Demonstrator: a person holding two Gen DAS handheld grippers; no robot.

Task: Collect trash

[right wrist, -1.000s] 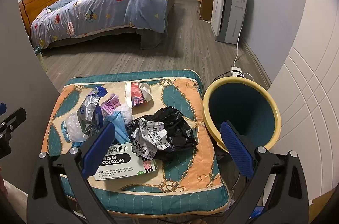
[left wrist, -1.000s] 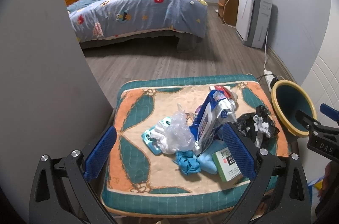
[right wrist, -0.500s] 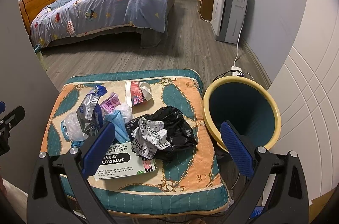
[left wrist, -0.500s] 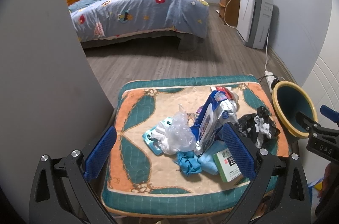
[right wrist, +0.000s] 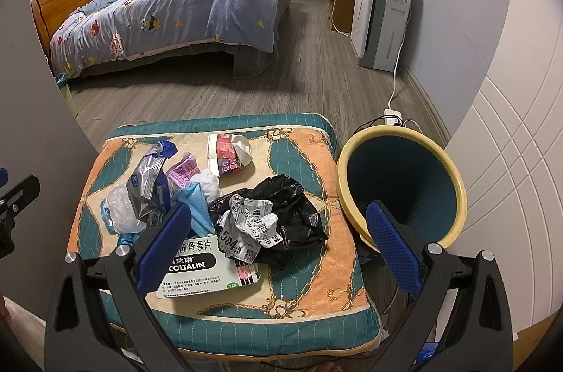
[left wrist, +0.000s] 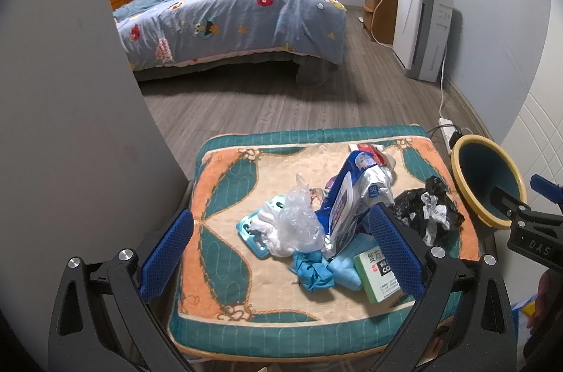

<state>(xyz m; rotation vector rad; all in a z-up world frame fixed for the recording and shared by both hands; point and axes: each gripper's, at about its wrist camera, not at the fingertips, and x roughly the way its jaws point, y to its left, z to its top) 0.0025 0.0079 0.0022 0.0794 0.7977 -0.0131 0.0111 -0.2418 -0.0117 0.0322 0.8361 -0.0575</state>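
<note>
Plastic trash heaped mid-cushion: clear bag, medicine box, black bag. Left claw and right claw both spread wide, holding nothing. Bin just beside cushion. Risk: thin film slips out of pads, or lift drags neighbouring pieces off.

Cushion right strip bare; trash pile crowds centre-left; bin mouth open, apparently unobstructed.

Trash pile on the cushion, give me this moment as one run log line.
phase: pre-grasp | left gripper: open, empty | right gripper: open, empty | trash pile: on cushion | bin: right of cushion
</note>
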